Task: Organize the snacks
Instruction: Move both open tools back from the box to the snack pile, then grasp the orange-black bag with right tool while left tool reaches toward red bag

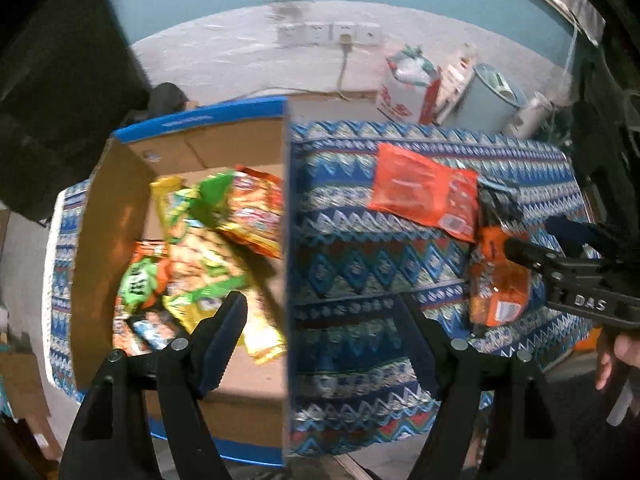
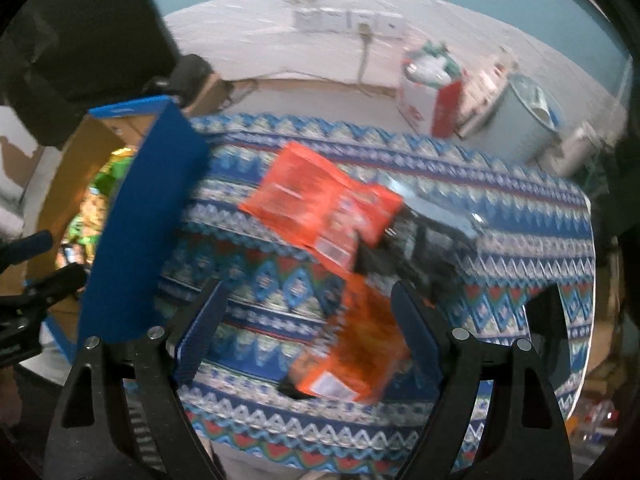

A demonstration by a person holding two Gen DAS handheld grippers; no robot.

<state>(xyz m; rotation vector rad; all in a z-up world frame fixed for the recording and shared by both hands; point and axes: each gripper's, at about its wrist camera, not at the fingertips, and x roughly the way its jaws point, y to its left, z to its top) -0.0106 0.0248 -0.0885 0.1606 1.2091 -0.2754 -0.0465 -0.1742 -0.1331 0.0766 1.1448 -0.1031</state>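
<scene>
A cardboard box (image 1: 116, 208) with blue edges holds several bright snack packets (image 1: 200, 240) at the left of the patterned tablecloth (image 1: 360, 248). My left gripper (image 1: 320, 308) hangs open over the box's right wall, with nothing between its fingers. On the cloth lie a red packet (image 1: 424, 192), a dark packet (image 1: 500, 200) and an orange packet (image 1: 496, 280). My right gripper (image 2: 308, 292) stands open above the orange packet (image 2: 352, 344), which lies flat under its right finger. The red packet (image 2: 320, 208) and the dark packet (image 2: 420, 248) lie just beyond. The box (image 2: 72, 168) stands at the left.
Beyond the table stand a white and red carton (image 1: 404, 92) and a white round container (image 1: 488, 96). Wall sockets (image 1: 328, 34) are on the floor-level wall. A dark cabinet (image 1: 60, 80) stands behind the box. The table's right edge (image 2: 588, 280) drops to the floor.
</scene>
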